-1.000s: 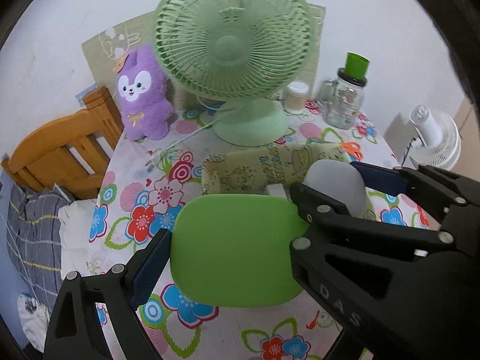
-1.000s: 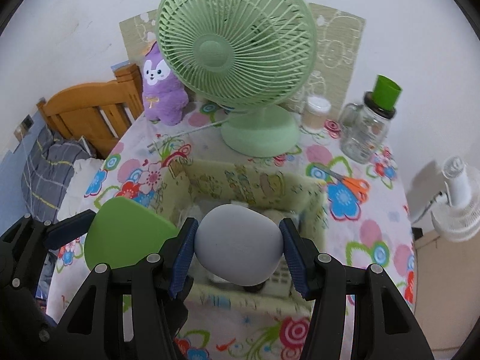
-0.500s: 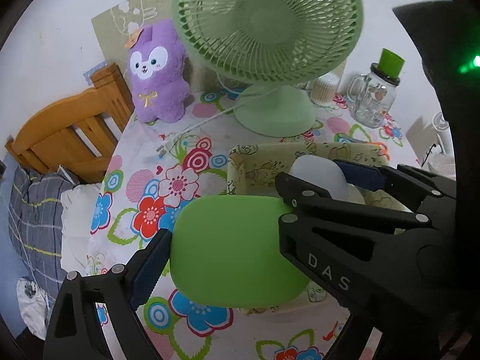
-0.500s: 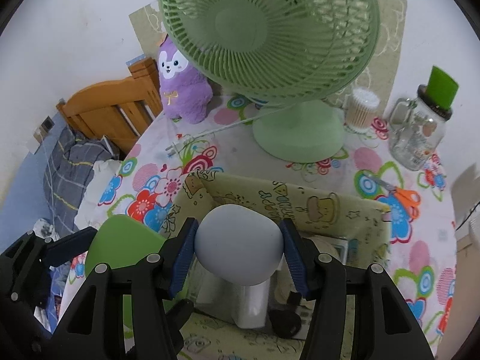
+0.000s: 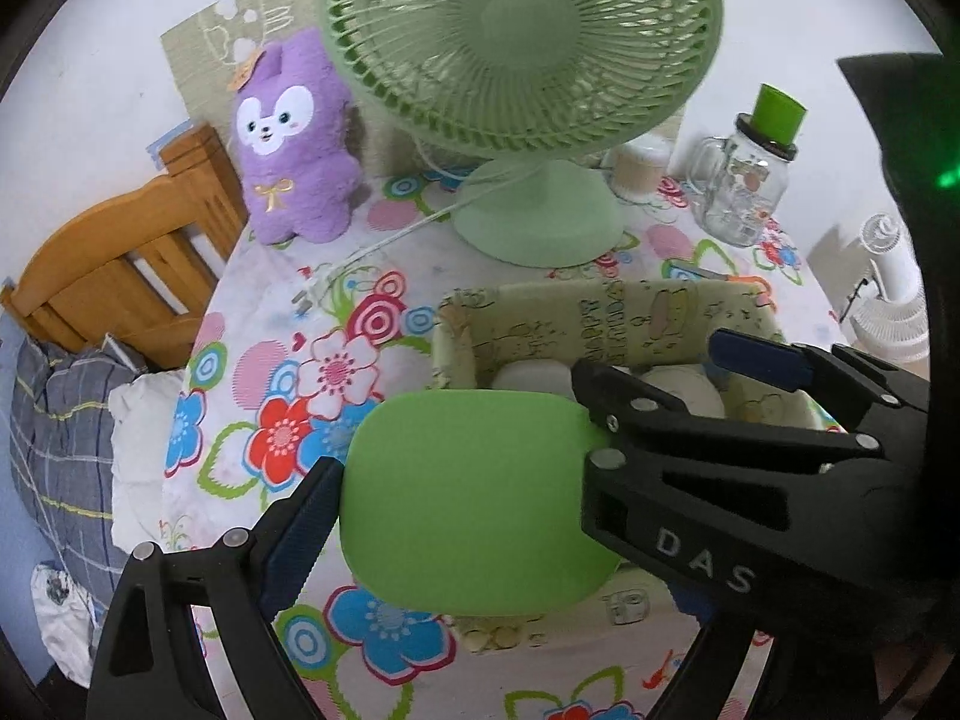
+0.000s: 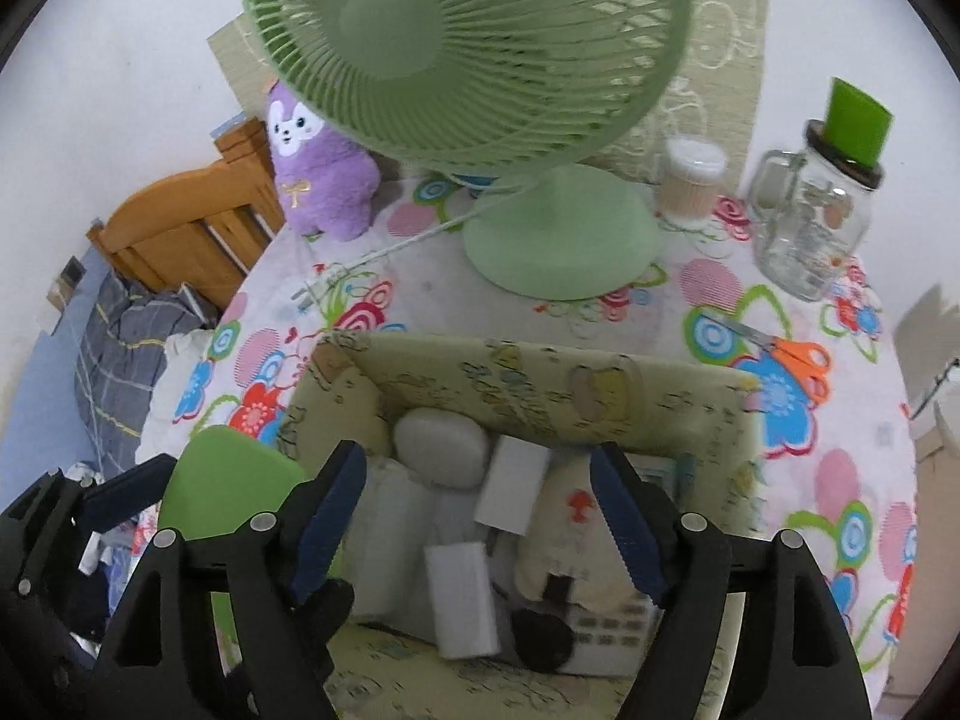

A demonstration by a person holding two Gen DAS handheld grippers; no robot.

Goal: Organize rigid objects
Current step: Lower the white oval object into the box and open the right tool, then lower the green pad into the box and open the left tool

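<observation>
We are looking first at the fabric box (image 6: 540, 384) on the flowered table (image 6: 708, 294), in front of the green fan (image 6: 468, 60). We are filling it with hard things, and it is already holding several white blocks. Half a second ago our right gripper (image 6: 480, 516) was clamping the grey rounded object (image 6: 441, 447) above the box. Now its jaws have just been opening, nothing is between them, and the grey object is lying inside the box near the far wall. So we judge this piece as delivered.

Our left gripper (image 5: 456, 498) is standing wide and is holding the green rounded object (image 5: 468, 498) between its pads, at the near left corner of the box. It is probably going in next.
</observation>
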